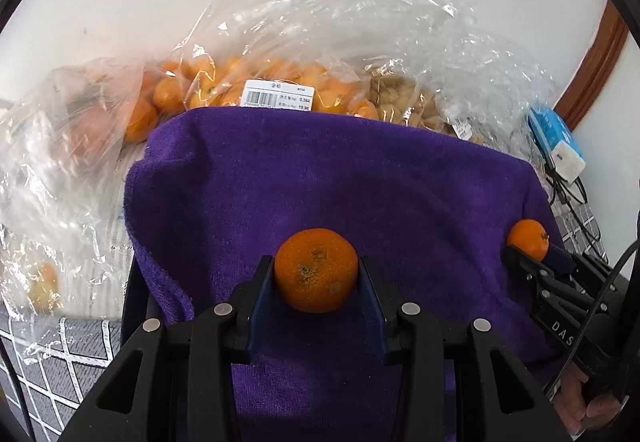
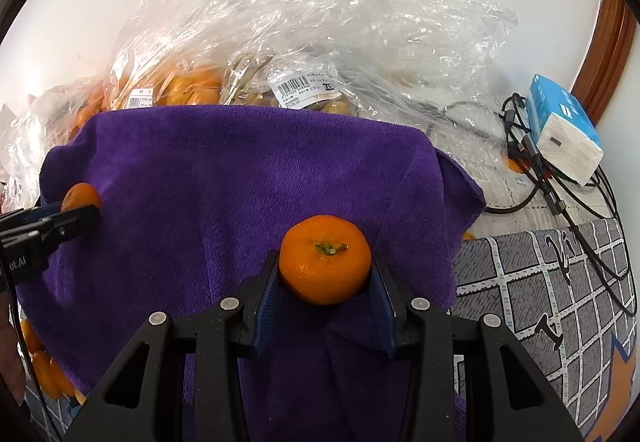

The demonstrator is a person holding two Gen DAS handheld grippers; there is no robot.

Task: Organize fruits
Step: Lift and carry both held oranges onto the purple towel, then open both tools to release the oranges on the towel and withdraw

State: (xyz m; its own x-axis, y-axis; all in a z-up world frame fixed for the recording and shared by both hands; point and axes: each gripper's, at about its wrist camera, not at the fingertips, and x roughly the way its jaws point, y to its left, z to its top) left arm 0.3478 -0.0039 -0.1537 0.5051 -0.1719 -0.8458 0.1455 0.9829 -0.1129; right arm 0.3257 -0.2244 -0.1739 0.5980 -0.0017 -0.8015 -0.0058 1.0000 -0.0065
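A purple towel [image 1: 320, 178] is spread over a raised surface. My left gripper [image 1: 316, 276] is shut on a mandarin [image 1: 316, 270] with its blossom end toward the camera, held over the towel. My right gripper [image 2: 325, 268] is shut on another mandarin [image 2: 325, 264] with its green stem up, also above the purple towel [image 2: 240, 182]. In the left wrist view the right gripper [image 1: 530, 254] shows at the right edge with its mandarin [image 1: 528, 238]. The right wrist view shows the left gripper [image 2: 76, 208] at the left edge with its mandarin [image 2: 82, 194].
Clear plastic bags of mandarins [image 1: 208, 90] and of pale brown fruit [image 1: 404, 98] lie behind the towel against a white wall. A blue tissue pack [image 2: 564, 130] and black cables [image 2: 560, 194] lie at the right on a grey patterned cloth [image 2: 540, 282]. More mandarins [image 2: 44, 370] sit at lower left.
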